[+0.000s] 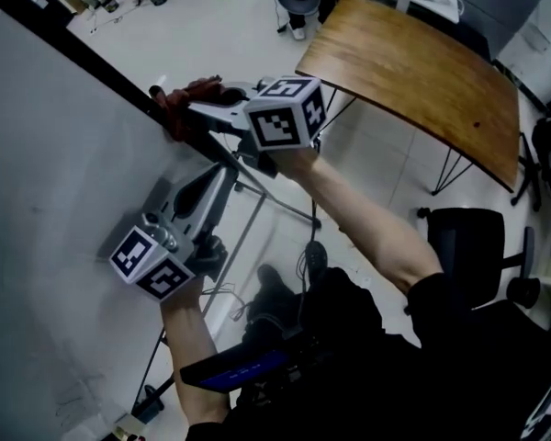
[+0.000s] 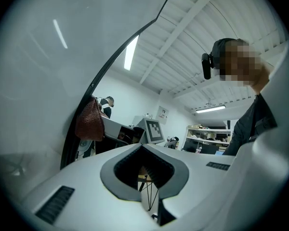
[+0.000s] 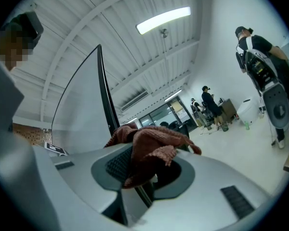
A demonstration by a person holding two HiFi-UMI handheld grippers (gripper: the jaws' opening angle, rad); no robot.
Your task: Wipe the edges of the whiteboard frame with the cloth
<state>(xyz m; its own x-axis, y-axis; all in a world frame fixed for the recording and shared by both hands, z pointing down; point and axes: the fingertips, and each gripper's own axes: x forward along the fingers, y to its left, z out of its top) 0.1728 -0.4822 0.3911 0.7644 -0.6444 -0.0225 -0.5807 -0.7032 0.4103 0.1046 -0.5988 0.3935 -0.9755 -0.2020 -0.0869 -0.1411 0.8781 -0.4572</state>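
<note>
Pale floor [image 1: 248, 21] fills the upper middle of the head view, with a curved wooden table [image 1: 422, 72] at the upper right and a black office chair [image 1: 473, 246] at the right edge. A white whiteboard [image 1: 46, 154] takes up the whole left side. Its black frame [image 1: 92, 58] runs as a slanted line from the upper left corner down toward the centre.

The right gripper [image 1: 185, 113] reaches in from the centre and points left. Its jaws are closed on a reddish-brown cloth [image 1: 195, 90], which sits right on the frame, a little above the middle of the picture. In the right gripper view the cloth [image 3: 151, 146] is bunched between the pads of the right gripper [image 3: 149, 162] and spills over them. The frame [image 3: 105, 95] passes through the jaws beneath it and rises toward the top of the picture, with the whiteboard [image 3: 79, 105] to its left. Two people stand far off at the right of that view.

The left gripper [image 1: 219, 180] is at the lower left of the head view, below the right one and well apart from the cloth. It points up and to the right, with its tips near the frame. In the left gripper view the jaws of the left gripper [image 2: 141, 148] meet at the tips and hold nothing. Thin table legs show through the hollow between the pads. The frame [image 2: 111, 64] curves along the left of that view beside the whiteboard [image 2: 38, 81], and the cloth [image 2: 89, 121] hangs on it at the middle left.
</note>
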